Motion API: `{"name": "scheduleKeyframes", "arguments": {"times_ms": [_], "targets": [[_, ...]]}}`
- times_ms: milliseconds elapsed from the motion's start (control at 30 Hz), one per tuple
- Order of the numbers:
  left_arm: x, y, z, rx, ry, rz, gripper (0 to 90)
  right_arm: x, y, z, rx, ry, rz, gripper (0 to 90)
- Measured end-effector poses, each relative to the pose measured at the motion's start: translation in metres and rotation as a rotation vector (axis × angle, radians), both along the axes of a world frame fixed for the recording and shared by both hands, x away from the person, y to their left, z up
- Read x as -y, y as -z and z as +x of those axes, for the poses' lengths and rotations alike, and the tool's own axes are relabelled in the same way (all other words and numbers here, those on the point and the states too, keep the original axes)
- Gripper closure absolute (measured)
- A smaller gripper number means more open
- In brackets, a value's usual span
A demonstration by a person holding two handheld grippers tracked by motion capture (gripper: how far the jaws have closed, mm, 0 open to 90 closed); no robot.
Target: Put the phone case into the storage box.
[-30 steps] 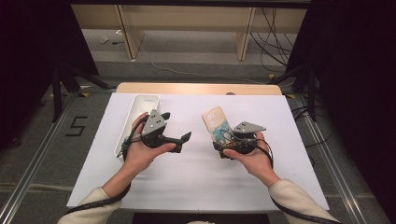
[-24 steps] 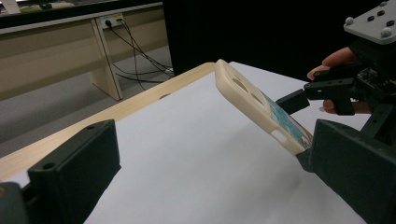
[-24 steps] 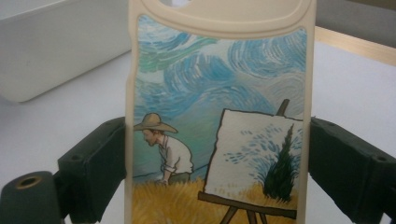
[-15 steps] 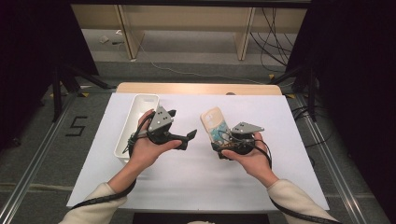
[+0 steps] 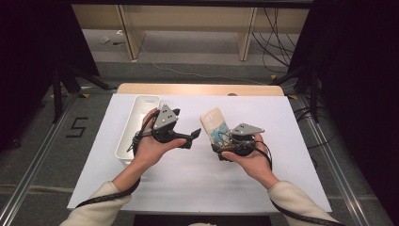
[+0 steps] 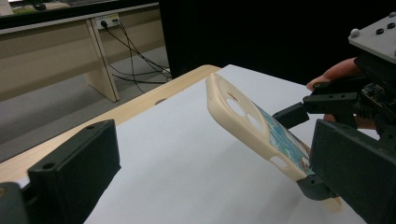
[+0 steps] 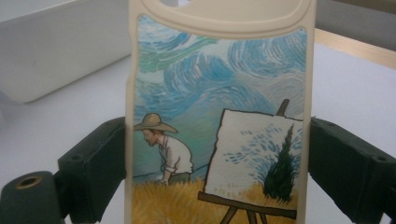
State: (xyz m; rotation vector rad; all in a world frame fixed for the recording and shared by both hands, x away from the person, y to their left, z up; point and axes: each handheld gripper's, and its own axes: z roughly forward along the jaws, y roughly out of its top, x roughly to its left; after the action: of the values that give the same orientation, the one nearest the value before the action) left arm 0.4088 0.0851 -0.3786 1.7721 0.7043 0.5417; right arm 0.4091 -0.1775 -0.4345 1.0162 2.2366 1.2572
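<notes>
A cream phone case (image 5: pixel 212 123) with a painted picture of a man in a straw hat and an easel (image 7: pixel 219 116) is held tilted up above the white table (image 5: pixel 197 183). My right gripper (image 5: pixel 220 143) is shut on its lower part, with one black jaw against each long edge (image 7: pixel 219 177). My left gripper (image 5: pixel 192 137) points right at the case from a short way off, apart from it. Its jaws stand wide open with nothing between them (image 6: pixel 219 163). In the left gripper view the case (image 6: pixel 252 126) slants in front, and the right gripper (image 6: pixel 327 100) holds it.
A long white tray (image 5: pixel 136 123) lies on the table's left side, just behind my left hand; its wall (image 7: pixel 60 51) also appears in the right gripper view. A wooden table edge (image 5: pixel 197 89) runs along the back. Cables lie on the floor beyond.
My left gripper has moved right, toward the phone case, and its jaws now point at it from closer. The right gripper and the case have hardly moved.
</notes>
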Motion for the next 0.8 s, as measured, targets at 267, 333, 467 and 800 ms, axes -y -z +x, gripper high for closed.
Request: {"name": "scheduleKeyframes", "arguments": {"times_ms": [267, 333, 467, 800], "targets": [[0.003, 0.002, 0.005, -0.003, 0.007, 0.004, 1.1, -0.002, 0.000, 0.000, 0.007, -0.001, 0.002, 11.4], [0.005, 0.002, 0.006, -0.005, 0.009, 0.005, 1.2, -0.002, 0.000, 0.000, 0.007, -0.003, 0.002, 11.4], [0.007, 0.002, 0.007, -0.004, 0.014, 0.006, 1.2, -0.002, -0.001, -0.001, 0.010, -0.003, 0.005, 11.4], [0.011, 0.002, 0.010, -0.009, 0.018, 0.004, 1.2, -0.002, -0.001, -0.001, 0.014, -0.004, 0.007, 11.4]]}}
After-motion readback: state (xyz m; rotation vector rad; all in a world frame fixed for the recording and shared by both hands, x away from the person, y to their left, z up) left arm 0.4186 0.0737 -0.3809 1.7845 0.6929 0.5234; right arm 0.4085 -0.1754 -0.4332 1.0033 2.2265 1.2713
